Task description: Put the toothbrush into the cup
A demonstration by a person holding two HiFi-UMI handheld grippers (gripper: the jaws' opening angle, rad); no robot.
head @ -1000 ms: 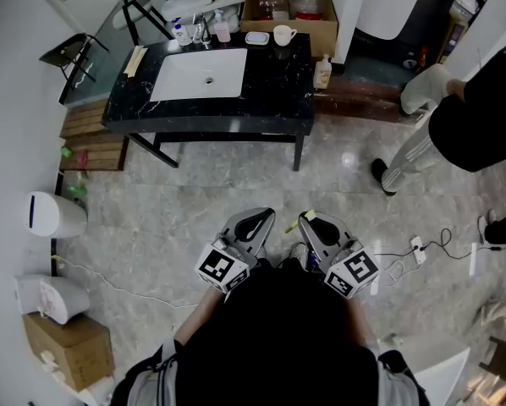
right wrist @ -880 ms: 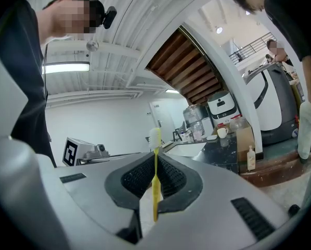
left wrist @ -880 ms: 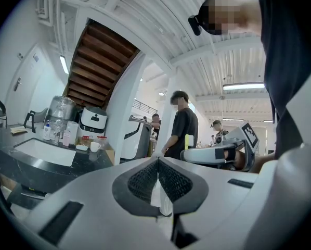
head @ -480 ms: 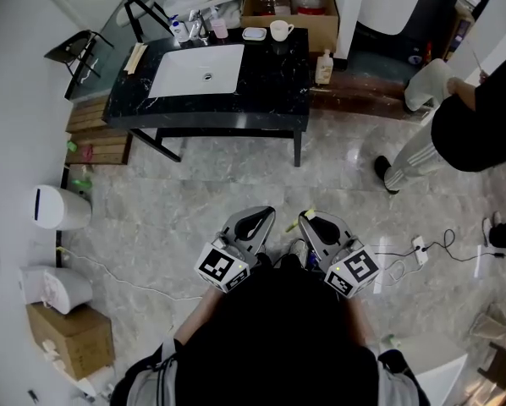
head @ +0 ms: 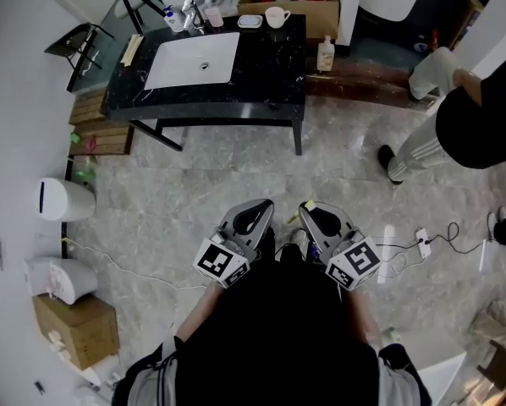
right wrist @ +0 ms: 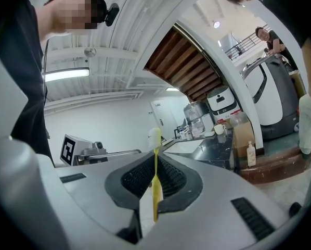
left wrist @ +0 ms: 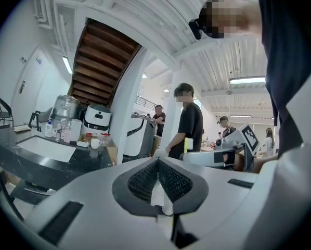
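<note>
Right hand-held gripper point(right wrist: 155, 171) clamps the yellow toothbrush point(right wrist: 154, 139) upright; left hand-held gripper point(left wrist: 158, 165) is closed, empty; I should hold the grip firm while walking to the far cup point(head: 276, 15).

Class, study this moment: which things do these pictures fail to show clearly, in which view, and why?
- Cup inside: head view, too small and far to tell if empty.
- Toothbrush: head view, almost all hidden by the right gripper.
- Bottles by the tap: head view, labels too small.
- Bystander: head view, cut off by the right edge.
</note>
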